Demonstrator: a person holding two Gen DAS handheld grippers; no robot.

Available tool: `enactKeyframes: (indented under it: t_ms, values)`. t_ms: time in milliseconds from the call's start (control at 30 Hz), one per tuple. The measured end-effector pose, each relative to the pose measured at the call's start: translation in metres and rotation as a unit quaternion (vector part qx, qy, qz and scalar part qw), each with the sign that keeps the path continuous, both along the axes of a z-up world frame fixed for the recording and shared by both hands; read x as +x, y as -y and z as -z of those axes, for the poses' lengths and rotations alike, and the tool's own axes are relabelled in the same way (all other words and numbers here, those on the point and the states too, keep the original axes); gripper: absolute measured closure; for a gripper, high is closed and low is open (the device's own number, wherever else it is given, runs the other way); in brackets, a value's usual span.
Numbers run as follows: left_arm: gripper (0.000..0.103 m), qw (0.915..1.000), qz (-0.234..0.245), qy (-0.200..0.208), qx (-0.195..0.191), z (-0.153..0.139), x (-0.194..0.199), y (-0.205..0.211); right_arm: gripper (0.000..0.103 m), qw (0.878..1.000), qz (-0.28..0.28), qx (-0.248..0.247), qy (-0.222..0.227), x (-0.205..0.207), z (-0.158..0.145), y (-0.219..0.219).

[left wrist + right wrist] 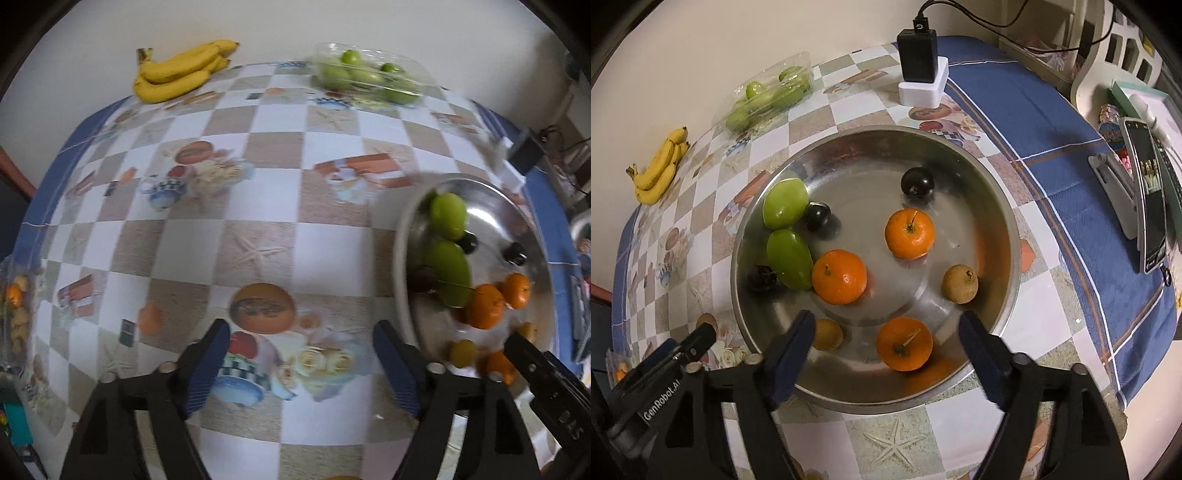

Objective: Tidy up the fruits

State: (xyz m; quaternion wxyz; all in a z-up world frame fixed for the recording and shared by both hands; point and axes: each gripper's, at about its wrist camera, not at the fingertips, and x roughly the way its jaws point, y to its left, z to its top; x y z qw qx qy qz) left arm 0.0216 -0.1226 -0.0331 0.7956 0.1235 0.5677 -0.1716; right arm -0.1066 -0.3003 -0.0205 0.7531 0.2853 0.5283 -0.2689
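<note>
My right gripper [886, 325] hung over the steel bowl [1008, 221] with its jaws wide and nothing between the pads; the nearest orange [904, 344] lay directly below the gap but untouched. My left gripper [301, 332] was likewise spread wide and empty, over bare patterned tablecloth [258, 155] just beside the bowl's rim. In the bowl, working outward from me: a small brownish fruit [827, 334] by the right gripper's left finger, a second orange [839, 277] resting against a green mango [789, 259], another brown fruit [959, 284] to the right, a third orange [909, 233] near the centre, a second green mango [785, 203], and three dark round fruits, plums I think, though glare on the steel made that uncertain. Farther off, a clear packet of green fruit [768, 98] and a bunch of bananas [659, 173] lay near the wall; a black charger on a white block [919, 70] stood beyond the bowl. Risks noted: round fruit on a curved, slick bowl floor would roll if a pad nudged it off-centre; closing on the near orange could also clip the rim; and with both grippers close together at the bowl's edge, a careless reach could make them collide or tip the bowl.
</note>
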Motion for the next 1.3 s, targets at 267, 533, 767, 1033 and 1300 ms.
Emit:
enactKeyframes:
  t_ms: [267,533,767,1033,1300]
  values:
    - [0.015,0.9980,-0.009,0.027,0.055,0.005,0.006,-0.006,0.020,1.000,-0.015,-0.021,-0.005,0.005,-0.001,-0.005]
    - [0.015,0.9937,-0.020,0.056,0.095,0.005,0.004,-0.016,0.006,0.999,-0.027,-0.026,0.013,0.006,-0.003,-0.012]
    - [0.012,0.9938,-0.046,0.042,0.092,0.001,0.003,-0.036,0.001,0.999,-0.028,-0.029,0.014,0.004,-0.004,-0.019]
    - [0.012,0.9932,-0.052,0.040,0.097,-0.008,-0.006,-0.055,0.001,0.999,-0.033,-0.025,0.007,-0.006,-0.006,-0.028]
    - [0.012,0.9940,-0.043,0.052,0.086,-0.024,-0.022,-0.065,0.001,0.998,-0.052,-0.035,0.013,-0.019,-0.016,-0.042]
